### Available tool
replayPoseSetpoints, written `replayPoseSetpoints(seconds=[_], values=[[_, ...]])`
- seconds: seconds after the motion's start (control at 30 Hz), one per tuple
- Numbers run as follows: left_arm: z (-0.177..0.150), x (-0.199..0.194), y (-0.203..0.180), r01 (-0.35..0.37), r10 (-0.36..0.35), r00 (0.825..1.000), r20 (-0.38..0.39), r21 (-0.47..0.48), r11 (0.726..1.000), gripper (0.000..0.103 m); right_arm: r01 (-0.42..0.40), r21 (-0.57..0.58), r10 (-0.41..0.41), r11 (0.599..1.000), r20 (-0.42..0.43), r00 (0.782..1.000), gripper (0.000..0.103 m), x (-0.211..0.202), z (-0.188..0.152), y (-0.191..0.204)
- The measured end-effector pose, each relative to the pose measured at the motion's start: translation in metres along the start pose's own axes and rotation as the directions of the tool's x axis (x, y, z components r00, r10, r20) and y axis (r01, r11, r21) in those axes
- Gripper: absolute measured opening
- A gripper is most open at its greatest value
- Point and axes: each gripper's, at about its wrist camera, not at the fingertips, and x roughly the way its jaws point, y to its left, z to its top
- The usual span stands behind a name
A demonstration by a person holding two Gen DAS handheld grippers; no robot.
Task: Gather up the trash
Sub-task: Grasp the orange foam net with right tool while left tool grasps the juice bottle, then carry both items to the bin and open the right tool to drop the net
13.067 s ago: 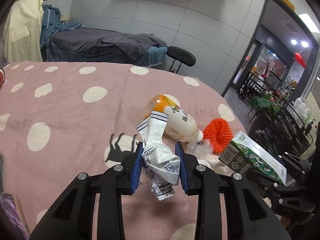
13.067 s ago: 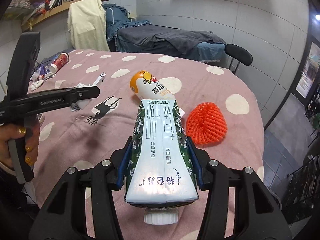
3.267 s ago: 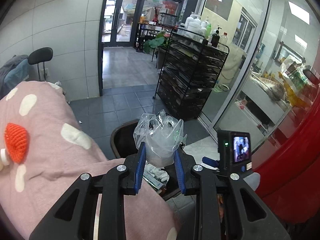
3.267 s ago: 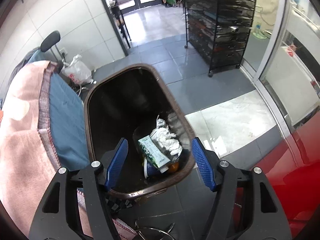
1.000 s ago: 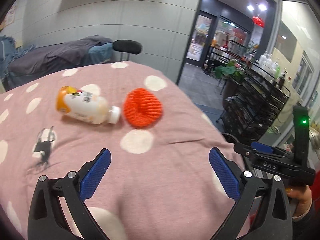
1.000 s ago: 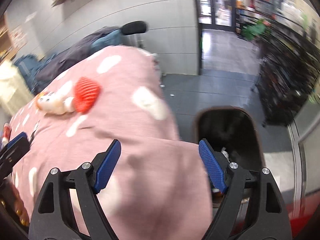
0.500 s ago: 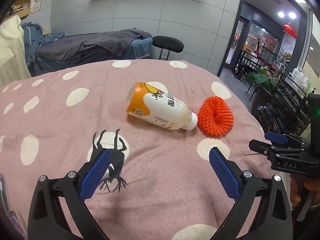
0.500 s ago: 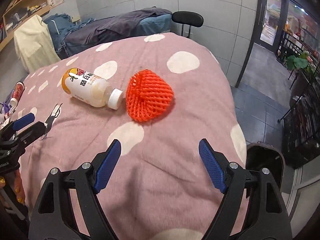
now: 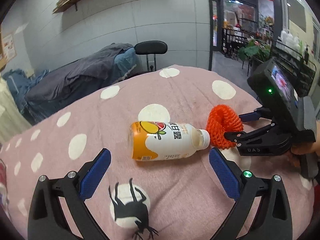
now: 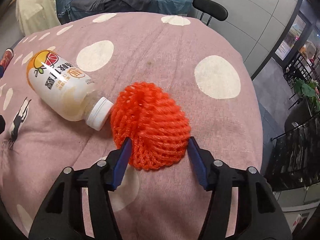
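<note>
A white and orange drink bottle (image 9: 166,140) lies on its side on the pink dotted tablecloth (image 9: 180,92), cap to the right. It also shows in the right wrist view (image 10: 64,86). An orange foam net (image 10: 150,128) lies touching the cap; it also shows in the left wrist view (image 9: 224,128). My left gripper (image 9: 159,163) is open, its fingers either side of the bottle's near edge. My right gripper (image 10: 159,147) is open with its jaws around the near part of the net, and also shows in the left wrist view (image 9: 235,126).
A black chair (image 9: 151,49) and a bed with dark covers (image 9: 80,74) stand behind the table. The table edge drops off at the right (image 10: 258,120), with black shelving (image 10: 296,146) beyond. A red can (image 10: 7,57) lies at the far left.
Both grippers moved in toward the table. The left one came close over the bottle. The right one reached the orange net and narrowed around it.
</note>
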Motion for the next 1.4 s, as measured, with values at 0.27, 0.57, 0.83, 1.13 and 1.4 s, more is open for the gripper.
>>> replayPoseSetpoints(seconds=[0.27, 0.57, 0.83, 1.13, 1.4], values=[[0.019, 0.048, -0.031, -0.003, 0.066, 0.991, -0.118, 0.467, 0.884, 0.097, -0.03, 0.055, 0.029, 0.998, 0.026, 0.999, 0.02, -0.005, -0.002, -0.011], [0.009, 0.097, -0.045, 0.149, 0.116, 0.942, -0.314, 0.705, 0.694, 0.091, -0.085, 0.159, 0.071, 0.984, 0.088, 0.994, 0.02, -0.039, -0.028, -0.04], [0.0, 0.112, -0.049, 0.177, 0.123, 0.925, -0.359, 0.695, 0.697, 0.071, -0.118, 0.214, 0.092, 0.97, 0.127, 0.988, 0.02, -0.055, -0.05, -0.05], [-0.01, 0.076, -0.082, 0.149, 0.011, 0.964, -0.267, 0.573, 0.806, 0.063, -0.142, 0.283, 0.093, 0.949, 0.18, 0.979, 0.02, -0.073, -0.071, -0.066], [-0.011, 0.034, -0.083, 0.154, -0.111, 0.982, -0.151, 0.309, 0.938, 0.061, -0.159, 0.355, 0.085, 0.921, 0.215, 0.973, 0.02, -0.091, -0.103, -0.084]])
